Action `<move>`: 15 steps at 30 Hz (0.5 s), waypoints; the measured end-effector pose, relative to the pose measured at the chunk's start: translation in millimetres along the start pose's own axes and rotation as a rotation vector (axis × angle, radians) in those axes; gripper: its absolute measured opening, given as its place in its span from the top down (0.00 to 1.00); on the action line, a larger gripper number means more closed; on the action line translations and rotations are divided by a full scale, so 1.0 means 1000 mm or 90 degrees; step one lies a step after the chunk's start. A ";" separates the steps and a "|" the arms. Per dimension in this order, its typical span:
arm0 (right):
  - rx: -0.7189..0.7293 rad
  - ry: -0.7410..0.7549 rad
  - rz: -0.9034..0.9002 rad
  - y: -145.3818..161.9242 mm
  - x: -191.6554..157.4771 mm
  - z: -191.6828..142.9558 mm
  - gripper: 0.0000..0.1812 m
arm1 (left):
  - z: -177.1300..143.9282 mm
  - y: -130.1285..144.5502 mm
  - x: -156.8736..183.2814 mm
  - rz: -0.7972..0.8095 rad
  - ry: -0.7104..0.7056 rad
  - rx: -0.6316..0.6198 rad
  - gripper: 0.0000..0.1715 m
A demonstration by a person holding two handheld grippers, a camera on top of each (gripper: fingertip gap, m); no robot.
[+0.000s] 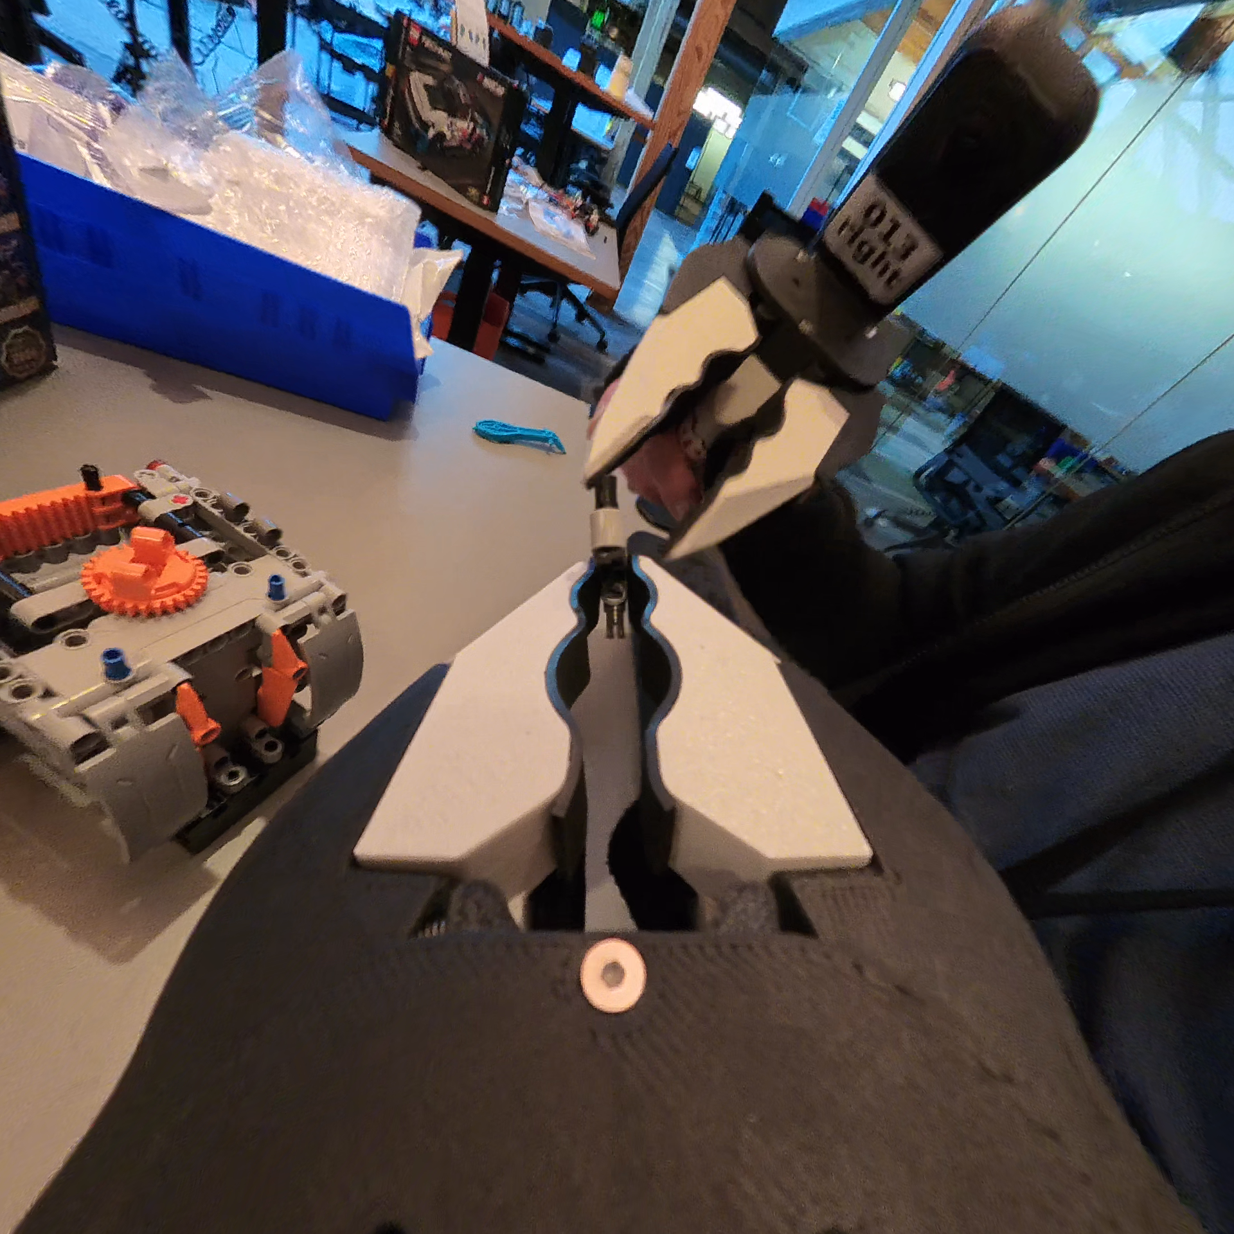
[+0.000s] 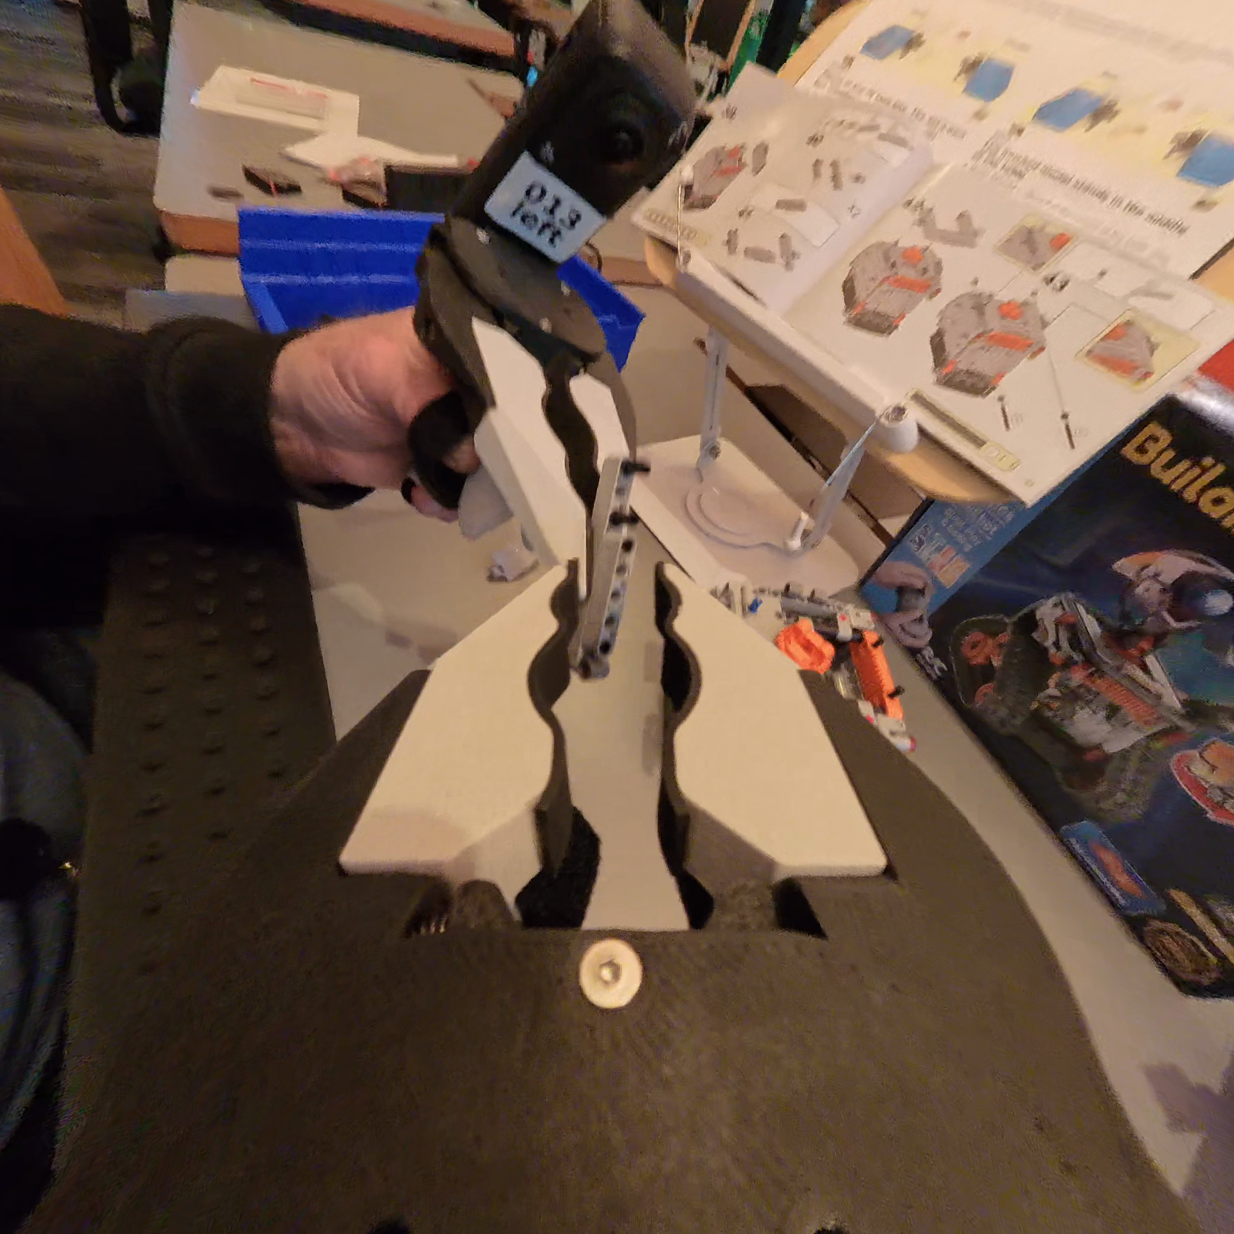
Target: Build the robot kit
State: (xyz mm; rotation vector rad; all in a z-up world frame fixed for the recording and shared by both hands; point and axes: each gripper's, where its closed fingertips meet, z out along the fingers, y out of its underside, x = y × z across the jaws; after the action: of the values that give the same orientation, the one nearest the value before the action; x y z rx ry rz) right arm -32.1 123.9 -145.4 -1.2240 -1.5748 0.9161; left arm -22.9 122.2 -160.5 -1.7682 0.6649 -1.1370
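Left wrist view: the grey beam [image 2: 611, 567] is clenched by the left gripper [image 1: 609, 594], while the right gripper [image 2: 618, 581], released, straddles that beam, beside the grey-orange model [image 1: 160, 661].

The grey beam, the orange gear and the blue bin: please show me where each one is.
grey beam [image 2: 611, 567]: right wrist view, middle of its holed face.
orange gear [image 1: 143, 577]: left wrist view, its raised hub, on the model.
blue bin [image 1: 214, 307]: left wrist view, bare front wall.

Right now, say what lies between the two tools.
A grey holed beam: the left tool grips its top, its lower end sits inside the open right tool. Right wrist view.
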 end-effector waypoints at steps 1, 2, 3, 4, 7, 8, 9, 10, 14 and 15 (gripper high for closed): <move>0.015 -0.016 0.009 -0.005 -0.001 0.001 0.90 | 0.001 0.004 -0.001 0.018 -0.014 -0.022 0.97; 0.024 -0.046 0.032 -0.008 -0.002 0.002 0.90 | 0.003 0.010 0.001 0.032 -0.009 -0.050 0.97; 0.030 -0.078 0.059 -0.008 -0.003 0.003 0.90 | 0.003 0.011 0.001 0.045 -0.014 -0.058 0.97; 0.026 -0.115 0.091 -0.006 -0.003 0.005 0.89 | 0.002 0.009 -0.002 0.057 -0.034 -0.054 0.97; 0.027 -0.189 0.132 0.000 -0.007 0.009 0.91 | 0.001 0.010 0.002 0.068 -0.020 -0.063 0.97; 0.023 -0.207 0.137 0.002 -0.010 0.012 0.93 | 0.001 0.011 0.002 0.069 -0.020 -0.069 0.97; 0.018 -0.207 0.131 0.005 -0.010 0.014 0.97 | 0.001 0.014 -0.001 0.072 -0.031 -0.085 0.97; 0.015 -0.202 0.120 0.007 -0.009 0.017 0.97 | 0.001 0.016 -0.006 0.081 -0.049 -0.092 0.97; 0.053 -0.223 0.135 0.006 -0.009 0.016 0.97 | 0.000 0.016 -0.005 0.073 -0.034 -0.085 0.97; 0.063 -0.225 0.141 0.006 -0.008 0.015 0.97 | 0.000 0.016 -0.005 0.078 -0.036 -0.086 0.96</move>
State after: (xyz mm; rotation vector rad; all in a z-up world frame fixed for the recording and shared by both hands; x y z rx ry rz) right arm -43.9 117.2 -157.3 -1.2311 -1.6612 1.3996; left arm -24.3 119.1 -176.9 -1.8393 0.8212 -0.9761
